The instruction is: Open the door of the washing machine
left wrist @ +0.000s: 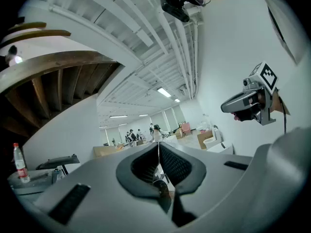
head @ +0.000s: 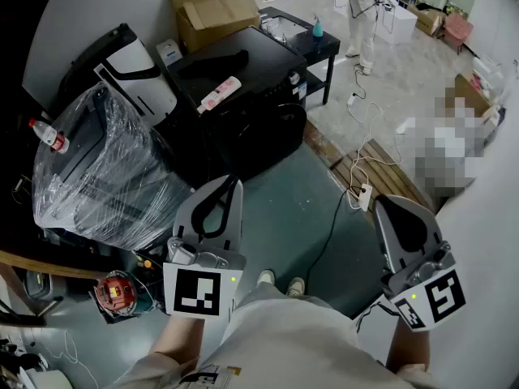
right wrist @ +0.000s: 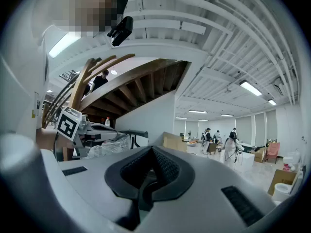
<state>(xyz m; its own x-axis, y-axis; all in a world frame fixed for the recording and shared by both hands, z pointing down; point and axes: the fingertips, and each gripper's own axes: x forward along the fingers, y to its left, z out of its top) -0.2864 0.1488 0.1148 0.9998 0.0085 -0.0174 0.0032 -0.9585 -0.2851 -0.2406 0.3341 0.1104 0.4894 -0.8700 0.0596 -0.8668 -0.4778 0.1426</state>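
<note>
The black washing machine (head: pixel 243 96) stands ahead of me, its round front door (head: pixel 285 126) closed and facing the grey floor. A pink and white power strip (head: pixel 220 94) lies on its top. My left gripper (head: pixel 230 185) is held out short of the machine's near corner, clear of it, with its jaws shut on nothing (left wrist: pixel 158 148). My right gripper (head: pixel 386 206) hangs further right over the floor, also shut and empty (right wrist: pixel 153 150). Neither gripper view shows the door clearly.
A plastic-wrapped appliance (head: pixel 105 168) with a water bottle (head: pixel 49 134) on it stands left of the washer. Behind are a cardboard box (head: pixel 215 14) and a black table (head: pixel 312 43). A wooden pallet (head: pixel 381 168) with cables and a power strip (head: pixel 363 197) lies to the right. A person (head: pixel 365 6) stands far off.
</note>
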